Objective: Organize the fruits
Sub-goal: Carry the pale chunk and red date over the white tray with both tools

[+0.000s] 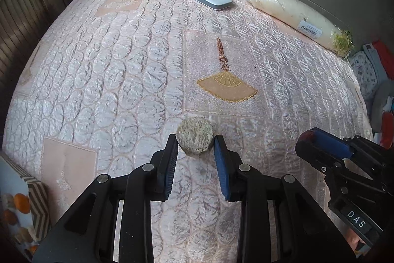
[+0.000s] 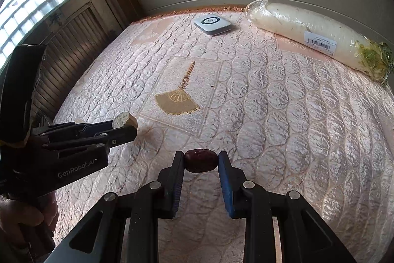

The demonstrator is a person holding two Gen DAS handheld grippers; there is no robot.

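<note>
My left gripper point(image 1: 195, 143) is shut on a round grey-beige rough chunk point(image 1: 195, 139), held above the pink quilted tablecloth point(image 1: 110, 70). It also shows in the right wrist view point(image 2: 128, 128) at the left, with the chunk point(image 2: 121, 119) at its tips. My right gripper point(image 2: 201, 160) is shut on a dark red jujube point(image 2: 201, 161), held just above the cloth. In the left wrist view the right gripper point(image 1: 312, 139) is at the lower right, and the jujube shows only as a dark red edge.
A long white radish in plastic wrap point(image 2: 315, 37) lies along the far right edge; it also shows in the left wrist view point(image 1: 295, 14). A white flat device point(image 2: 212, 24) sits at the far middle. A patterned box point(image 1: 19, 208) stands at the lower left.
</note>
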